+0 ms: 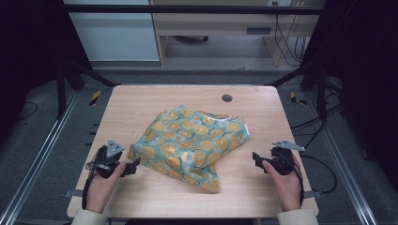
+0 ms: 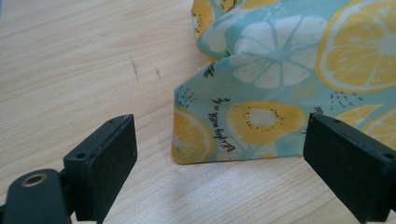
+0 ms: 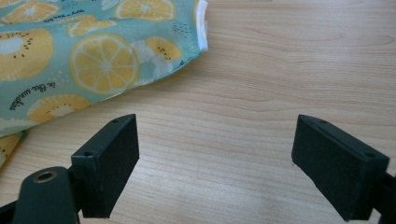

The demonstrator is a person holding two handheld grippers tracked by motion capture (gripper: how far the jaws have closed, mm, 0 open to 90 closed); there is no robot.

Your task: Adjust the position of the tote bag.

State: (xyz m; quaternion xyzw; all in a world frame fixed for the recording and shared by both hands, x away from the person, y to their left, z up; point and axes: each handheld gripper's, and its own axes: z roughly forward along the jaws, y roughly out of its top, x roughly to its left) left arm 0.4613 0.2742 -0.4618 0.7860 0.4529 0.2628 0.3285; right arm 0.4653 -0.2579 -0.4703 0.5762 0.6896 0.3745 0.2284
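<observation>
A teal cloth (image 1: 192,143) printed with orange and lemon slices lies crumpled in the middle of the wooden table (image 1: 141,108). My left gripper (image 1: 133,166) rests at the cloth's near-left corner, its jaws open. In the left gripper view that corner of the cloth (image 2: 243,126) lies just ahead of the left gripper (image 2: 219,163), between the jaws but untouched. My right gripper (image 1: 256,161) stands open to the right of the cloth, apart from it. In the right gripper view bare wood lies in front of the right gripper (image 3: 215,163), and the cloth (image 3: 88,60) spreads at the upper left.
A dark round hole (image 1: 227,98) sits near the table's far edge. Black frame bars (image 1: 70,75) flank the table, and cables (image 1: 324,164) trail off to the right. Bare wood (image 1: 155,197) runs along the near edge between the person's two hands.
</observation>
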